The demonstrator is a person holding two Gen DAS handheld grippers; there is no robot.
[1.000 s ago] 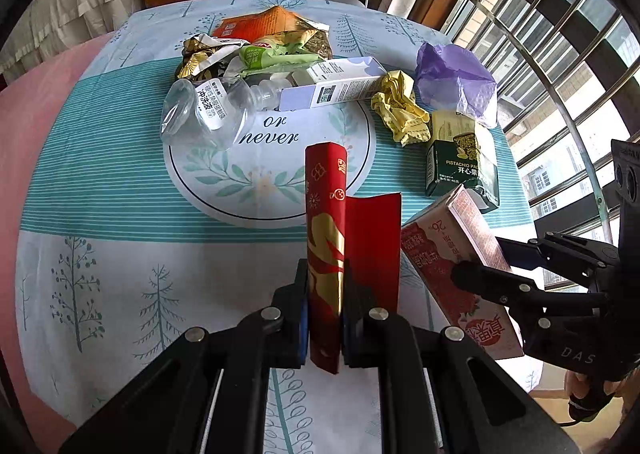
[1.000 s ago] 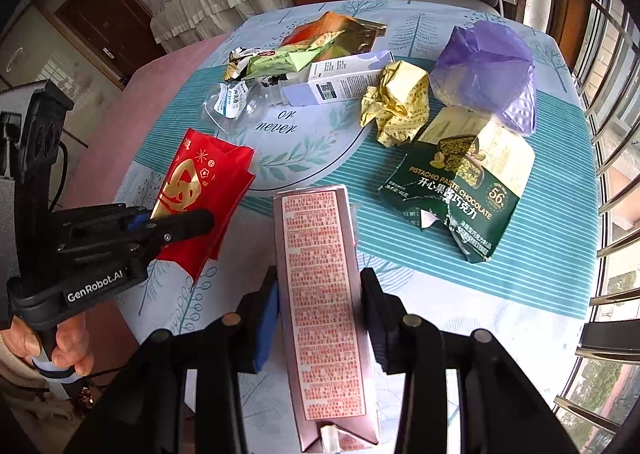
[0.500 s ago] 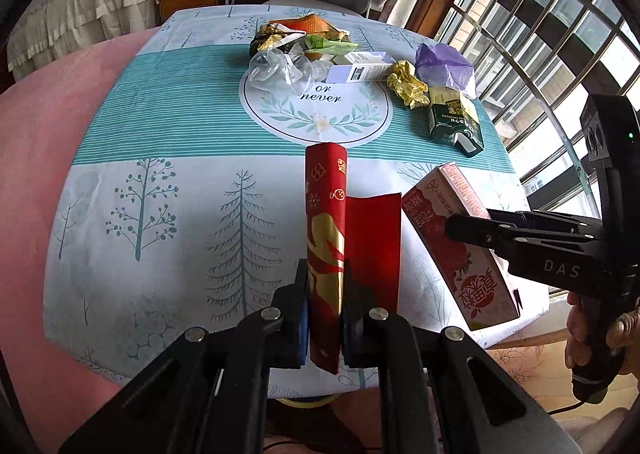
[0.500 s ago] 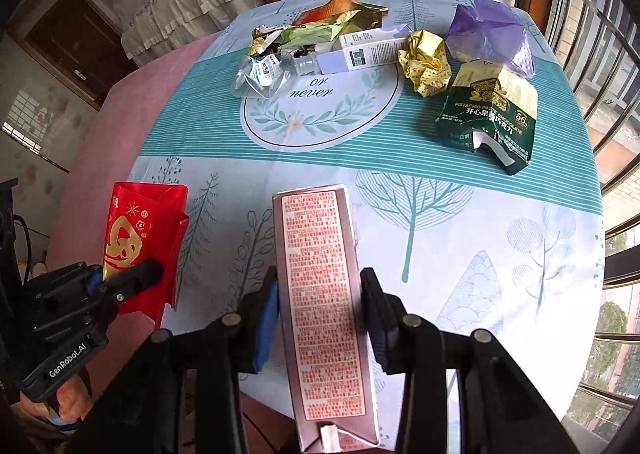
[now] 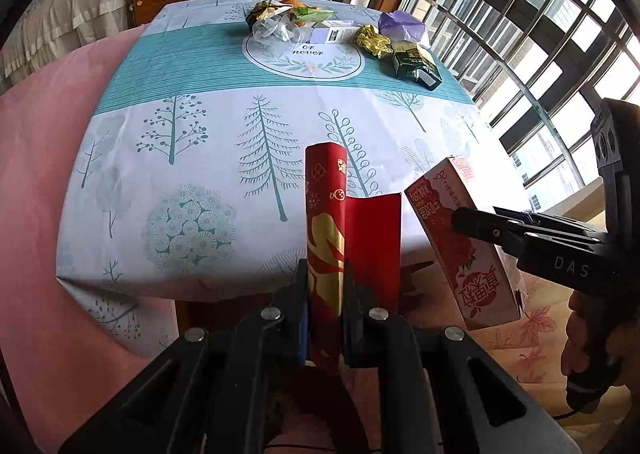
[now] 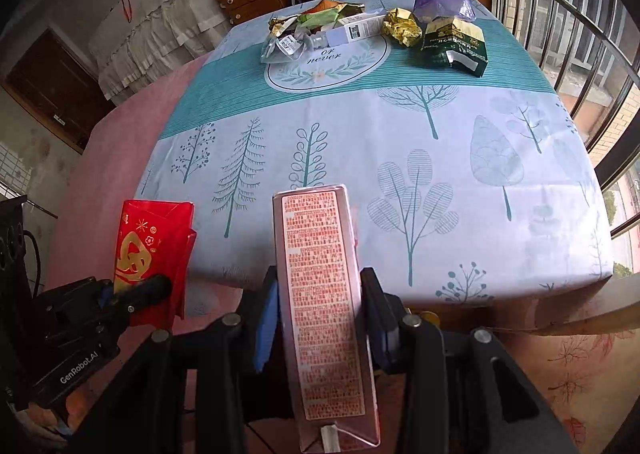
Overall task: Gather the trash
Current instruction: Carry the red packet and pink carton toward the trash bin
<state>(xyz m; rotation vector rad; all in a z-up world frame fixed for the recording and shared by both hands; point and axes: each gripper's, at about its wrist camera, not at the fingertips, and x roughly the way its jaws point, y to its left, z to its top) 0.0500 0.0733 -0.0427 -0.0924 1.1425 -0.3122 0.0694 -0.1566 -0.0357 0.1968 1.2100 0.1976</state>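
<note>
My left gripper [image 5: 324, 314] is shut on a folded red and gold envelope [image 5: 326, 230], held upright past the table's near edge. From the right wrist view the same envelope [image 6: 150, 254] shows at lower left with the left gripper [image 6: 136, 292] clamped on it. A pink drink carton [image 6: 320, 294] stands between the pads of my right gripper [image 6: 320, 314], which is shut on it. The left wrist view shows this carton [image 5: 460, 242] at the right, gripped by the right gripper [image 5: 460, 220]. The remaining trash pile [image 5: 304, 20] lies at the table's far end.
The tablecloth with tree prints [image 6: 400, 142] covers the table. On its far part lie a crushed clear bottle [image 6: 284, 46], a white and lilac box [image 6: 356, 28], a yellow crumpled wrapper [image 6: 402, 28], a dark green chocolate box [image 6: 454, 46] and a purple bag [image 6: 440, 0]. A barred window [image 5: 540, 22] stands right.
Both grippers have pulled back from the table's middle to beyond its near edge, each keeping its item. The trash pile now looks far away.
</note>
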